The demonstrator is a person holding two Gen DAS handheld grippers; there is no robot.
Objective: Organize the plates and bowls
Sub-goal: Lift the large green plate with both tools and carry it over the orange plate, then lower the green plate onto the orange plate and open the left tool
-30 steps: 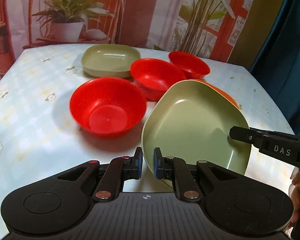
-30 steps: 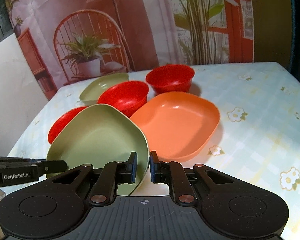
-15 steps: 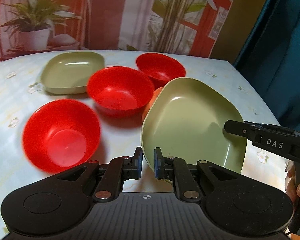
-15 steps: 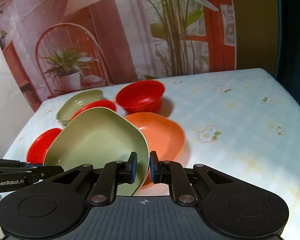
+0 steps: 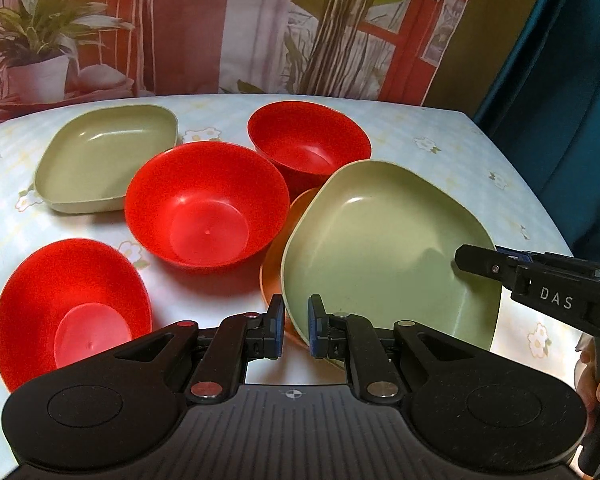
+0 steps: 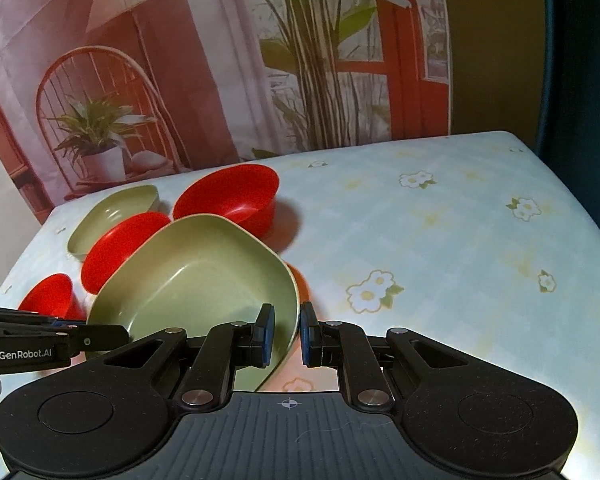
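Observation:
A large green plate (image 5: pixel 384 248) is gripped by its rim on two sides. My left gripper (image 5: pixel 296 326) is shut on its near left rim. My right gripper (image 6: pixel 286 334) is shut on its right rim (image 6: pixel 294 304). The plate sits over an orange plate (image 5: pixel 278 248), which is almost hidden; a sliver shows in the right wrist view (image 6: pixel 302 284). Three red bowls (image 5: pixel 204 204) (image 5: pixel 308 140) (image 5: pixel 68 308) and a second green plate (image 5: pixel 104 156) stand on the table to the left.
The flowered tablecloth (image 6: pixel 440 248) stretches to the right of the dishes. The table's right edge (image 5: pixel 532 184) borders a dark teal curtain. A printed backdrop with plants stands behind the table.
Both grippers have carried the green plate over the orange plate, which is now nearly covered. The view has shifted so the bowls sit further left.

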